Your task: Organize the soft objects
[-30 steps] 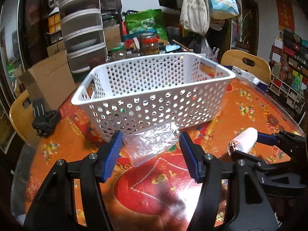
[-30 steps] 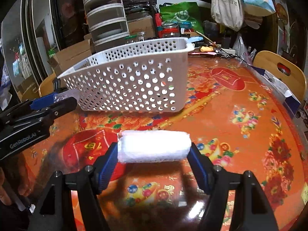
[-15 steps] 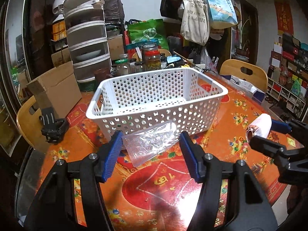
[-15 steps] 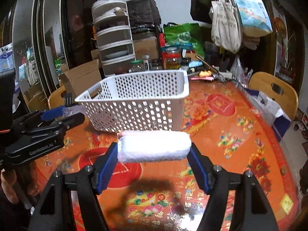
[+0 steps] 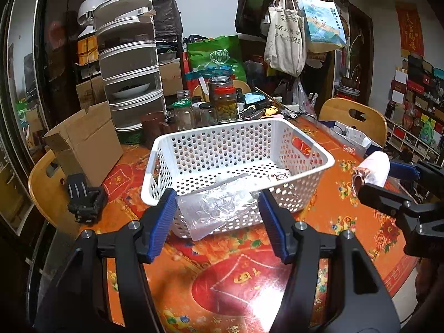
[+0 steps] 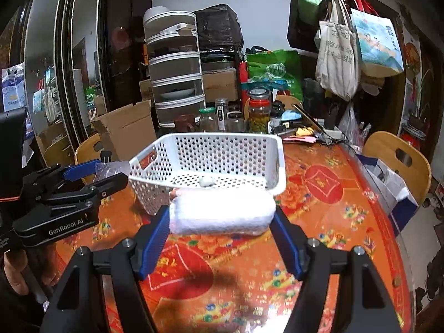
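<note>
White basket (image 5: pixel 302 149) on table (image 5: pixel 238 283). Left gripper (image 5: pixel 217 219) clamps a clear bag (image 5: pixel 216 208) w/ right gripper (image 6: pixel 222 231) squeezing a towel roll (image 6: pixel 222 212), both near basket.

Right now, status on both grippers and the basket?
Left gripper shut on clear plastic bag. Right gripper shut on white rolled towel. Both at white basket rim; nothing blocking.

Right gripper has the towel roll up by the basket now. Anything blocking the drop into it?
Nothing visible blocks it. The white towel roll in the right gripper sits just short of the white basket, whose top is open. A small whitish item lies on the basket floor, leaving bare floor around it.
</note>
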`<state>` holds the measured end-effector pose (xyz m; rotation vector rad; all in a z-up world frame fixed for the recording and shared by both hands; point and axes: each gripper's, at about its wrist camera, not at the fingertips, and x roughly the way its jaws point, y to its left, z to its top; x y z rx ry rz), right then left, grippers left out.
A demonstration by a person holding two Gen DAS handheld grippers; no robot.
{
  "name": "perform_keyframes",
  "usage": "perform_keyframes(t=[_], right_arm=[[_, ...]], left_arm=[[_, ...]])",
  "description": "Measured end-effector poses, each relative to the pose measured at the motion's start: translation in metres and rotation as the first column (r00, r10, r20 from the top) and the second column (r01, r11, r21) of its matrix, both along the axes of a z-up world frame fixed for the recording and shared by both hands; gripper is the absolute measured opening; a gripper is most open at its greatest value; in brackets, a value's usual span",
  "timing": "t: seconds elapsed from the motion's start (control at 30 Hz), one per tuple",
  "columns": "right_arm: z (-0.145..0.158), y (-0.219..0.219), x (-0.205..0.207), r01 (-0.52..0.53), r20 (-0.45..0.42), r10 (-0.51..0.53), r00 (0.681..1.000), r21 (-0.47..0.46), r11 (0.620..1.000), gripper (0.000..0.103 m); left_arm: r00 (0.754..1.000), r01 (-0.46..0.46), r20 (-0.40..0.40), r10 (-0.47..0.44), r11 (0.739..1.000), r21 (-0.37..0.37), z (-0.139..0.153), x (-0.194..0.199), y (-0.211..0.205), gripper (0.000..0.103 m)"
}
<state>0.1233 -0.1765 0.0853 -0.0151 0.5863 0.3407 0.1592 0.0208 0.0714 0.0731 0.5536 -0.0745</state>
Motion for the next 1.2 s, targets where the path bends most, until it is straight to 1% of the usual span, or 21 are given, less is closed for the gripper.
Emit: perform_keyframes(t=[0.13, 0.2, 0.27, 0.37, 0.4, 0.43, 0.53, 0.6, 0.63, 0.7, 0.77, 0.83, 0.97, 1.2], right_arm=[[0.010, 0.004, 0.016, 0.001, -0.001, -0.001, 1.000, -0.004, 1.000, 0.071], [0.015, 0.005, 0.027, 0.000, -0.004, 0.000, 1.000, -0.003, 1.000, 0.071], [0.020, 0.008, 0.044, 0.009, -0.012, -0.009, 1.000, -0.015, 1.000, 0.071], [0.023, 0.012, 0.075, 0.006, -0.058, -0.007, 0.998, -0.019, 1.000, 0.071], [0.023, 0.014, 0.087, 0.018, -0.071, -0.020, 0.997, -0.033, 0.999, 0.071], [0.021, 0.016, 0.100, 0.025, -0.090, -0.029, 0.996, -0.048, 0.999, 0.071], [0.010, 0.018, 0.136, 0.036, -0.158, -0.044, 0.986, -0.054, 0.998, 0.071], [-0.002, 0.021, 0.157, 0.033, -0.206, -0.044, 0.978, -0.056, 0.998, 0.071], [-0.009, 0.023, 0.168, 0.027, -0.231, -0.041, 0.972, -0.064, 0.998, 0.071], [-0.022, 0.032, 0.186, 0.007, -0.273, -0.032, 0.961, -0.092, 0.996, 0.072], [-0.033, 0.038, 0.200, -0.001, -0.301, -0.035, 0.953, -0.118, 0.993, 0.072], [-0.043, 0.042, 0.211, -0.001, -0.323, -0.043, 0.945, -0.135, 0.991, 0.072], [-0.058, 0.044, 0.229, 0.004, -0.368, -0.060, 0.928, -0.151, 0.989, 0.072], [-0.067, 0.047, 0.235, -0.014, -0.385, -0.048, 0.922, -0.157, 0.987, 0.073]], left_arm=[[1.000, -0.005, -0.004, 0.005, 1.000, 0.007, 0.013, 0.017, 0.004, 0.059], [1.000, -0.004, -0.014, 0.004, 1.000, 0.015, 0.019, 0.031, 0.003, 0.059], [0.999, -0.001, -0.032, 0.001, 1.000, 0.004, 0.026, 0.048, 0.004, 0.059], [0.997, -0.018, -0.073, 0.018, 1.000, -0.010, 0.036, 0.086, 0.009, 0.059], [0.994, -0.026, -0.105, 0.024, 1.000, -0.018, 0.036, 0.103, 0.011, 0.059], [0.990, -0.030, -0.141, 0.026, 0.999, -0.023, 0.033, 0.119, 0.013, 0.059], [0.977, -0.044, -0.211, 0.039, 0.999, -0.021, 0.023, 0.158, 0.014, 0.059], [0.958, -0.050, -0.286, 0.034, 0.998, -0.048, 0.010, 0.187, 0.016, 0.059], [0.951, -0.055, -0.306, 0.038, 0.997, -0.049, 0.005, 0.195, 0.016, 0.059], [0.930, -0.055, -0.365, 0.036, 0.998, -0.044, -0.010, 0.217, 0.015, 0.059], [0.913, -0.061, -0.404, 0.046, 0.998, -0.024, -0.024, 0.234, 0.012, 0.059], [0.898, -0.068, -0.438, 0.051, 0.997, -0.023, -0.037, 0.246, 0.013, 0.059], [0.874, -0.090, -0.481, 0.067, 0.996, -0.025, -0.057, 0.261, 0.016, 0.059], [0.865, -0.068, -0.499, 0.056, 0.998, -0.006, -0.070, 0.267, 0.011, 0.059]])
